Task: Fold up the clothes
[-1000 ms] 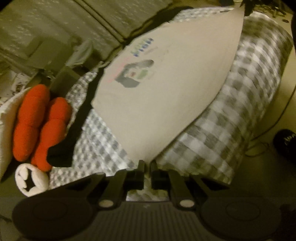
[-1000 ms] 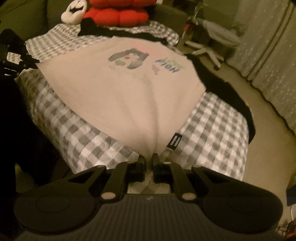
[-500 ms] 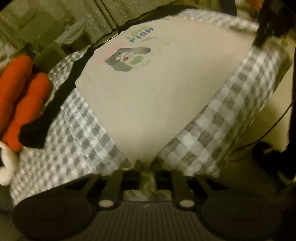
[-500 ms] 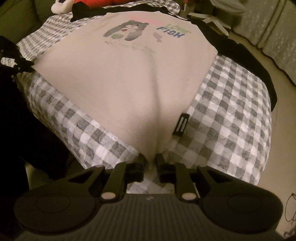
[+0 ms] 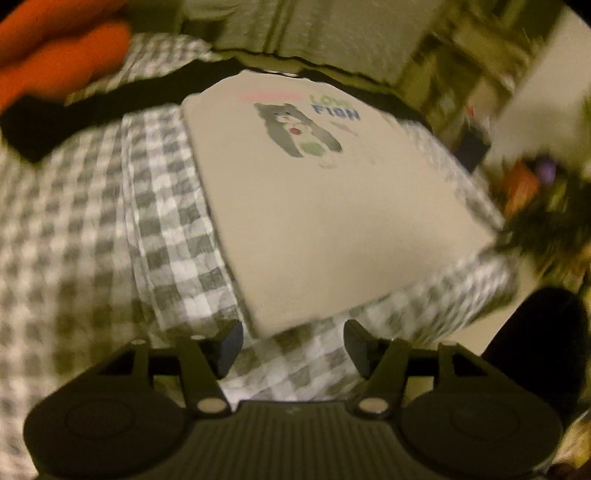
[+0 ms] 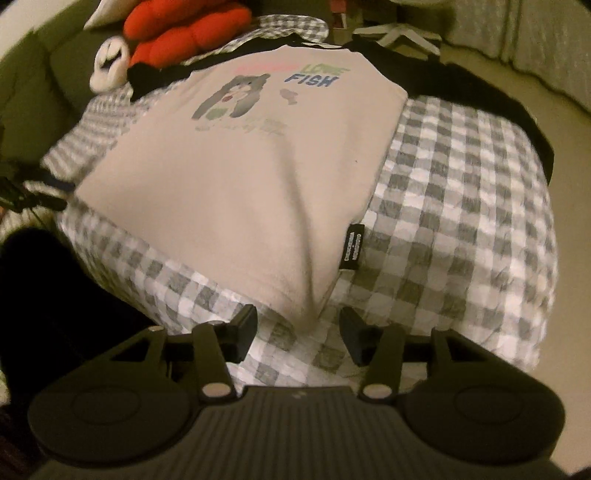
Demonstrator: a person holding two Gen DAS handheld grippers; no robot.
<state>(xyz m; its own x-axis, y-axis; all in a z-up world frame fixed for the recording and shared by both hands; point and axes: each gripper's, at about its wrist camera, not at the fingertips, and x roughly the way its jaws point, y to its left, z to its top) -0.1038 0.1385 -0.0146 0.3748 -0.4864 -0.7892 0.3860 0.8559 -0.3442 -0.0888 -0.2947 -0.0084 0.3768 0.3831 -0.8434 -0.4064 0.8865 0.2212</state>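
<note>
Looking along the left gripper [image 5: 293, 345], the jaws now stand wide apart with nothing between them, where half a second ago they were pinched shut on the hem corner of the shirt [image 5: 332, 214]. That corner now lies flat on the checked bedspread [image 5: 110, 229], just ahead of the fingertips and clear of them. The shirt rests spread out, print side up, with its cat picture and the word FISH readable. This view is smeared by motion: the orange plush toy [image 5: 62, 55] is cut off at the top left, and the clutter at the right edge cannot be made out.

From the right gripper [image 6: 297, 338], the jaws are likewise spread with nothing held, having let go of the other hem corner since the earlier frame. The shirt [image 6: 229, 177] lies on the bedspread [image 6: 461, 221], with a crease running up from that corner and a small black label [image 6: 351, 248] at its side seam. Black sleeves trail off behind. The plush toy [image 6: 181, 26] sits beyond the collar, partly cropped, and the left edge is too dark to read.
</note>
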